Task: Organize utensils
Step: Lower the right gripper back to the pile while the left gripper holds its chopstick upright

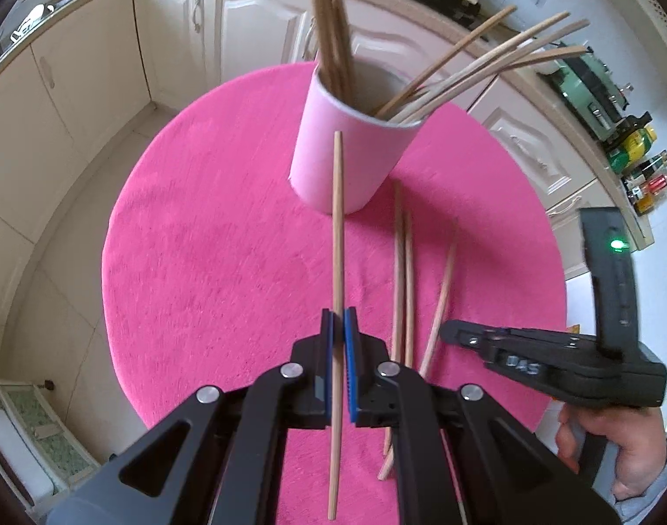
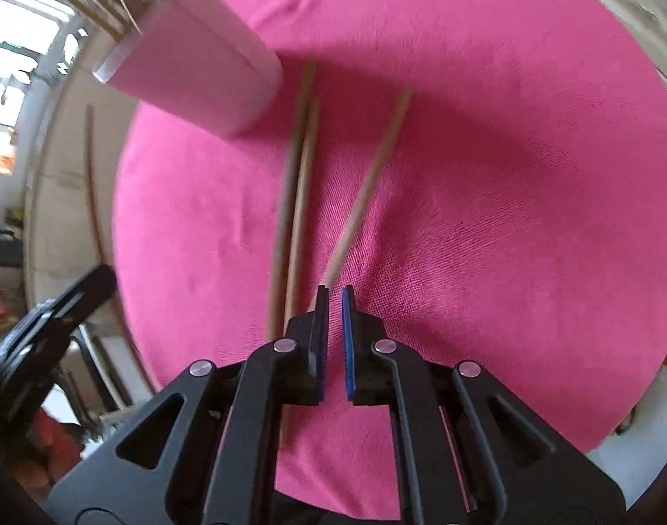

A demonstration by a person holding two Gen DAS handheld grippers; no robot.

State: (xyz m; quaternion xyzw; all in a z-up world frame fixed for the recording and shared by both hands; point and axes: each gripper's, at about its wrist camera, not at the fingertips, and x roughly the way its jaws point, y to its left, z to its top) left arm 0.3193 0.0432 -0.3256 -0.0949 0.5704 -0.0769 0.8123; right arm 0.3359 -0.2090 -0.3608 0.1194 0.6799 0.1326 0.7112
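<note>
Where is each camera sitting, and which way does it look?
Left wrist view: sits on the left gripper, looking steeply down its jaws at the pink cup and pink mat; the jaws pinch one chopstick; the right gripper and the person's hand show.
Right wrist view: sits on the right gripper, looking down at three loose chopsticks; its jaws are shut and empty; the left gripper shows at the left edge.
Shared: cup, mat, loose chopsticks.

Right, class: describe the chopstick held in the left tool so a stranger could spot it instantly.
Start at the round pink mat with the pink cup of chopsticks. In front of the cup, one chopstick is pinched in the left tool. Unlike the three loose chopsticks on the mat, it is lifted.
</note>
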